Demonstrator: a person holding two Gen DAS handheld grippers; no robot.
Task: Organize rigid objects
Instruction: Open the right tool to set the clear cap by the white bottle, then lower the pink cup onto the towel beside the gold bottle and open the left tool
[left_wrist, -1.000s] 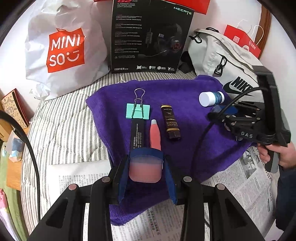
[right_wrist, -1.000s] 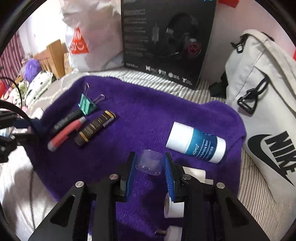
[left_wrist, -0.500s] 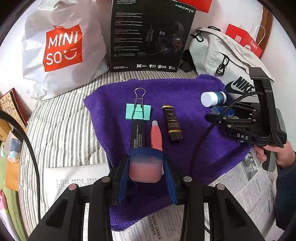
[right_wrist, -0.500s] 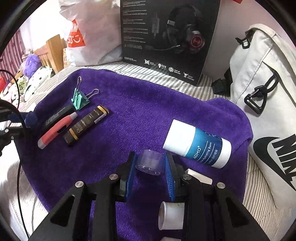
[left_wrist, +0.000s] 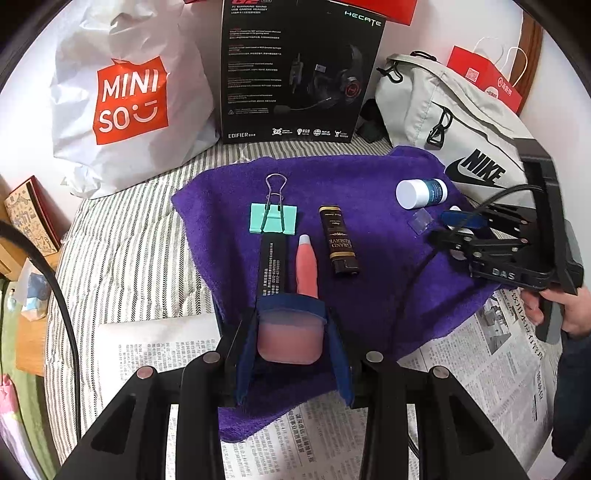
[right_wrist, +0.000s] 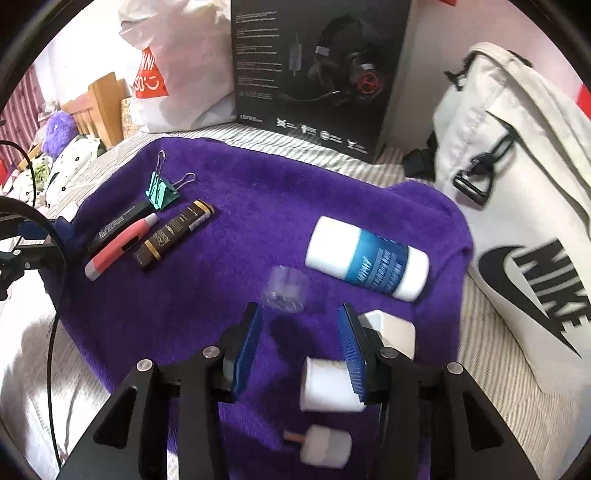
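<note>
On the purple towel (left_wrist: 351, 177) (right_wrist: 258, 192) lie a green binder clip (left_wrist: 273, 218) (right_wrist: 160, 192), a black marker (left_wrist: 271, 266), a coral cutter (left_wrist: 306, 266) (right_wrist: 118, 243) and a brown tube (left_wrist: 338, 240) (right_wrist: 173, 232) side by side. My left gripper (left_wrist: 291, 343) is shut on a pale pink rounded piece (left_wrist: 290, 339) just behind the cutter. My right gripper (right_wrist: 300, 310) (left_wrist: 443, 227) is opening. A clear plastic cap (right_wrist: 284, 291) (left_wrist: 419, 221) lies just beyond its tips, free of the pads. A blue-and-white balm tube (right_wrist: 367, 260) (left_wrist: 421, 192) lies to the right.
Small white pieces (right_wrist: 328, 384) (right_wrist: 325, 445) lie under the right gripper. A black headset box (left_wrist: 299, 70), a white Miniso bag (left_wrist: 129, 99) and a Nike bag (right_wrist: 517, 221) ring the towel's far side. Newspaper (left_wrist: 480, 362) and striped bedding (left_wrist: 122, 258) lie around it.
The right jaws have parted and the clear cap they held now rests on the towel ahead of them. The left gripper and its pink piece have not moved.
</note>
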